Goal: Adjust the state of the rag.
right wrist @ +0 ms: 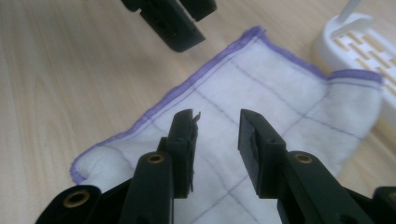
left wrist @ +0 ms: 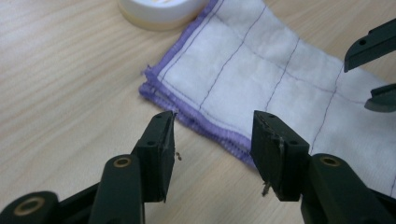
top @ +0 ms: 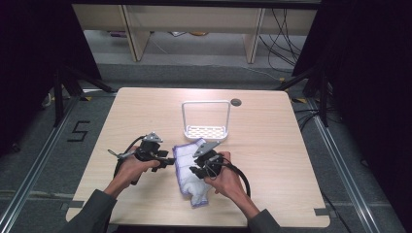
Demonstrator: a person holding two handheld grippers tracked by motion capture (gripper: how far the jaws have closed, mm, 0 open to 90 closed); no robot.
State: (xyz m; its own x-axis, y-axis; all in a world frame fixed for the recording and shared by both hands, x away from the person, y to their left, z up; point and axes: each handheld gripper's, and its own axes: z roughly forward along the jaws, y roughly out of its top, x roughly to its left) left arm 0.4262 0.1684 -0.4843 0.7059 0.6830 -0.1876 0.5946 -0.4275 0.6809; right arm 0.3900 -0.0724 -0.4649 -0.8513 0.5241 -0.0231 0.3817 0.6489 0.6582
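Observation:
A folded white cloth (top: 183, 154) with purple edging lies on the wooden table, near the front middle. My left gripper (top: 170, 161) is at the cloth's left edge. In the left gripper view it (left wrist: 214, 122) stands open, with the cloth's (left wrist: 261, 70) purple hem just beyond its tips and nothing pressed between them. My right gripper (top: 195, 170) hangs over the middle of the cloth. In the right gripper view it (right wrist: 217, 119) is open above the cloth (right wrist: 261, 88), with its pads apart from the fabric. Each gripper faces the other across the cloth.
A white wire rack (top: 206, 119) with a slotted base stands just behind the cloth, and its base (right wrist: 359, 42) touches the cloth's far corner. A dark round cable hole (top: 236, 102) sits at the table's back. Bare wood (top: 272, 145) spreads to the right.

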